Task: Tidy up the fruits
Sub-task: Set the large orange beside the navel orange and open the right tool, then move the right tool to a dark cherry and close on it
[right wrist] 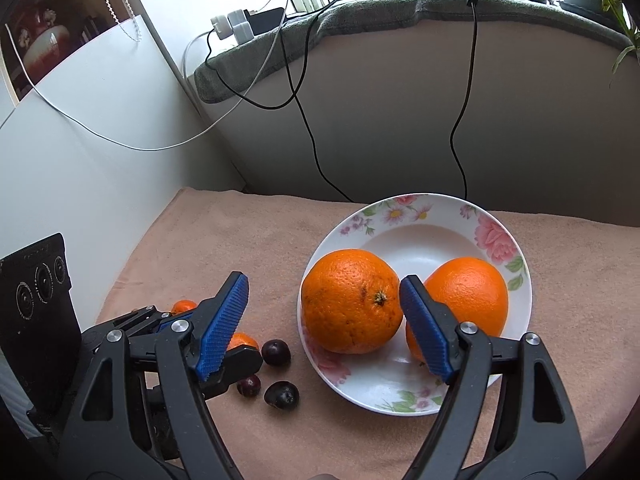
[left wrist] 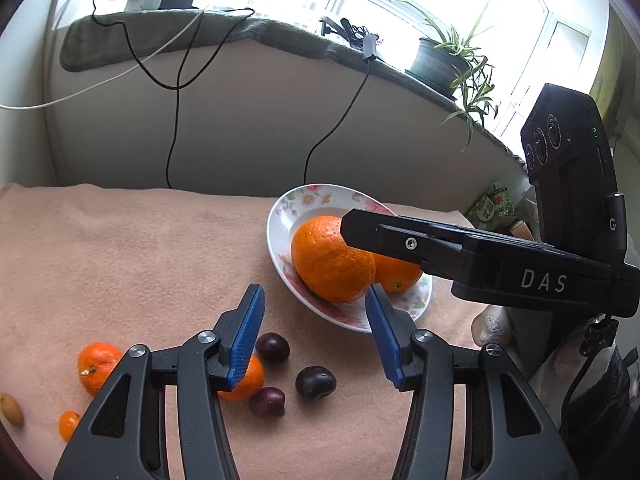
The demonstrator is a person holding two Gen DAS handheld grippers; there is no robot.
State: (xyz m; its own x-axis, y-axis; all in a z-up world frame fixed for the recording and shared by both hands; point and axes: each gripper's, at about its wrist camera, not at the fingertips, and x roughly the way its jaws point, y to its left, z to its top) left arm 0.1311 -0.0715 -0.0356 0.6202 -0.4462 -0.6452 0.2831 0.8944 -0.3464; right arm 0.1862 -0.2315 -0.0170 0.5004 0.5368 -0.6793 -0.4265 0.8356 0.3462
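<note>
My right tongs (right wrist: pixel 322 312) are showing black arms with ribbed blue pads. At their 12 o'clock, a white plate (right wrist: pixel 424 240) is wearing pink flowers and green leaves around two bright oranges (right wrist: pixel 350 300). At 9 o'clock, dark purple plums (right wrist: pixel 276 352) are lying on the peach-pink cloth (right wrist: pixel 240 232).

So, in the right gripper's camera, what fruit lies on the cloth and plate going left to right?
Small mandarin → second mandarin → three dark plums → orange with the stem scar → second orange. Both oranges sit on the flowered plate.
</note>
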